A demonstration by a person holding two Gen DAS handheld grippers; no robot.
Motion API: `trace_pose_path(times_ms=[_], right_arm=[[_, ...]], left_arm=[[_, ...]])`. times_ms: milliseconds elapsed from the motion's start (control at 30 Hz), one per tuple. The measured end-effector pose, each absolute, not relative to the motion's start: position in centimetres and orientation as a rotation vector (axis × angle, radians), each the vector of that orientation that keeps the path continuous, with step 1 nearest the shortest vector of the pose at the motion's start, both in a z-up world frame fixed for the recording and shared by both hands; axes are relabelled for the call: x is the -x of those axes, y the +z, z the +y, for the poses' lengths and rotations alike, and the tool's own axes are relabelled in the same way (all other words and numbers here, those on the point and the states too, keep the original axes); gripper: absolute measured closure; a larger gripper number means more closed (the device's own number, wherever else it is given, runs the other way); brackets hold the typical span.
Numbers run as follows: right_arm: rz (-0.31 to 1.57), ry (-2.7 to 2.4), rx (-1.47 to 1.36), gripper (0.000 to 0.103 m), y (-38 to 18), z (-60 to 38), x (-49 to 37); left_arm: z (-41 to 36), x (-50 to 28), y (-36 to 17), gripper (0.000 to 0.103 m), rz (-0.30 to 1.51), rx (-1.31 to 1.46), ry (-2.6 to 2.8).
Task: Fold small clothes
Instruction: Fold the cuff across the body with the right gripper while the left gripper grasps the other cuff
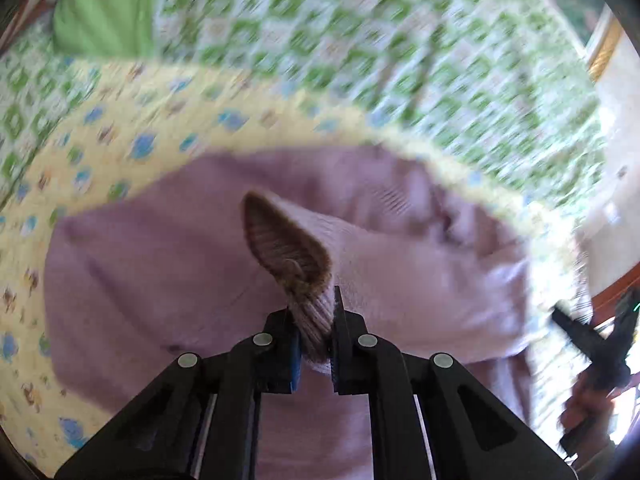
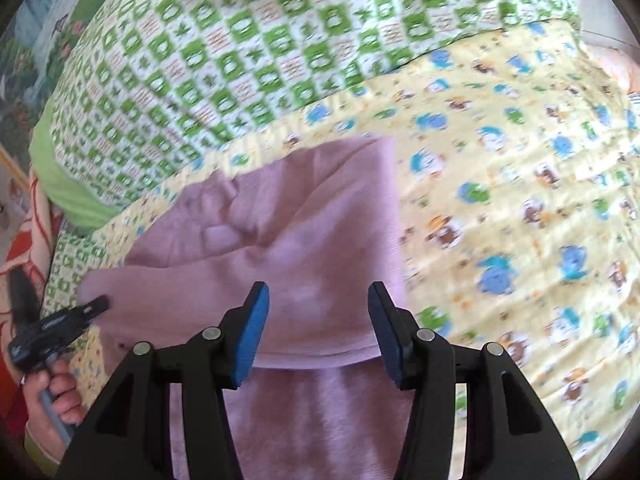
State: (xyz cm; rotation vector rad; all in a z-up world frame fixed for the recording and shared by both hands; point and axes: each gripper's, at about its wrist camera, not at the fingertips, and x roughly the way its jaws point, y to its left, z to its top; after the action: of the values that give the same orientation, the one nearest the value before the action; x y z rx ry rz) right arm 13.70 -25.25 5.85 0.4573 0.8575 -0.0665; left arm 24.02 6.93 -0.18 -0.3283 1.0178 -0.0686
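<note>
A small pink knit garment (image 1: 160,272) lies on a yellow printed cloth (image 1: 120,128). My left gripper (image 1: 314,312) is shut on the garment's ribbed cuff (image 1: 288,248), whose brown-edged opening stands up above the fingers. In the right wrist view the same pink garment (image 2: 312,240) lies partly folded on the yellow cloth (image 2: 500,200). My right gripper (image 2: 318,300) is open and empty just above the garment's near folded edge. The left gripper (image 2: 60,320) shows at the left edge of that view, and the right gripper (image 1: 592,344) at the right edge of the left wrist view.
A green-and-white checked bedspread (image 2: 240,52) lies beyond the yellow cloth. A plain green cushion (image 1: 104,4) sits at the far left. The bed's edge and a wooden rail (image 1: 608,292) are on the right. An orange patterned cloth (image 2: 24,240) lies at the left.
</note>
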Motion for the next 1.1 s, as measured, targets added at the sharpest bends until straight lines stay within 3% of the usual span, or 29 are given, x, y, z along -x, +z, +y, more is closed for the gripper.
trace_pose_path(times_ms=[133, 500, 567, 800, 1033, 1100], right_arm=[[0.878, -0.11, -0.492, 0.05, 4.4, -27.1, -14.9], [0.977, -0.132, -0.424, 0.051, 0.0, -27.0, -22.4], [1.019, -0.074, -0.487, 0.096, -1.2, -28.1, -23.7], [0.965, -0.075, -0.4, 0.095, 4.3, -34.0, -24.8], [1.046, -0.089, -0.279, 0.095, 1.2, -33.8, -25.3], [1.016, -0.106, -0.306, 0.094, 1.0, -33.9, -25.0]], left_arm=[[10.4, -22.7, -2.8, 0.094, 1.042, 0.431, -0.009], [8.8, -22.7, -3.5, 0.094, 1.062, 0.391, -0.033], [8.0, -22.9, -3.3, 0.094, 1.061, 0.398, -0.058], [2.7, -25.0, -3.5, 0.094, 1.05, 0.346, -0.179], [3.5, -24.3, -6.2, 0.093, 1.108, 0.256, -0.141], [4.4, -23.7, -6.0, 0.088, 1.119, 0.256, -0.139]])
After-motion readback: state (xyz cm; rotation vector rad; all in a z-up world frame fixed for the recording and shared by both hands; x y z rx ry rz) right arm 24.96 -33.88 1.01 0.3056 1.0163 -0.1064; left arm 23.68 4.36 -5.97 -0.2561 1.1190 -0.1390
